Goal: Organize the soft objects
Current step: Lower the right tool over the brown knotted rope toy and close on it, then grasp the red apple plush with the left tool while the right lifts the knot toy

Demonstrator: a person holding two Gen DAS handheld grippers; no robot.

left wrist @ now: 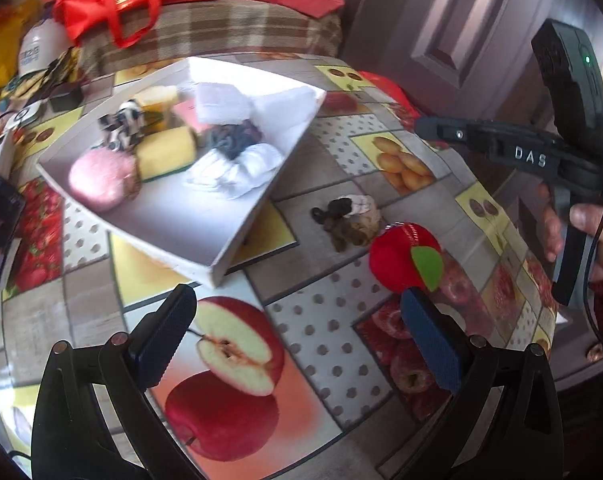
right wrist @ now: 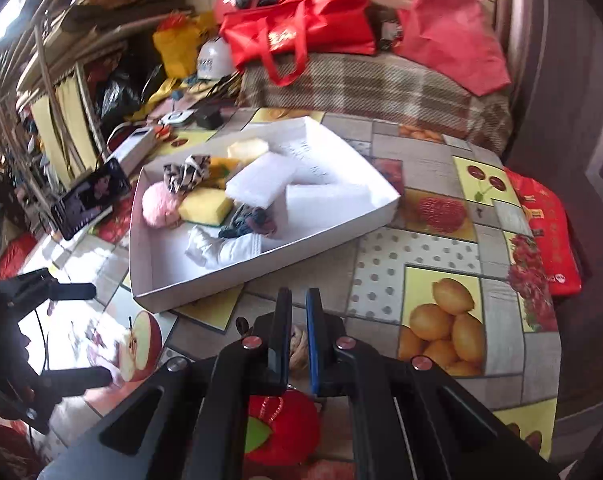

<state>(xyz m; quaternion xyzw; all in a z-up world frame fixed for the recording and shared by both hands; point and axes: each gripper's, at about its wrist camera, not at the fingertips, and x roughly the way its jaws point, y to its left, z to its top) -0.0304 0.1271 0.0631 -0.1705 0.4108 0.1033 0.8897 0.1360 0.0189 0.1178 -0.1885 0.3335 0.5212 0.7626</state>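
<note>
Item 1, left gripper (left wrist: 301, 332): we note its fingers spread wide with nothing between them, low in the frame.

Item 2, right gripper (right wrist: 299, 300): the fingers are nearly together. We see nothing pinched between them; it hangs above the table, upper right in the left wrist view.

Item 3, goods still out: the red plush apple (left wrist: 401, 256) and the brown plush toy (left wrist: 353, 220) touch each other on the table cloth (left wrist: 341, 360), right of centre.

Item 4, white tray (left wrist: 241, 236): upper left of centre, already holding sponges, a pink puff and cloths.

Hazards, as we judge them:
- The apple sits near the table's right edge, so a sideways nudge could roll it off.
- Grabbing one toy may drag its neighbour along.
- A low carry could catch the tray wall and shift the tray.

Open room: we count bare cloth between the toys and the tray's near wall, and the tray's near half is free.
</note>
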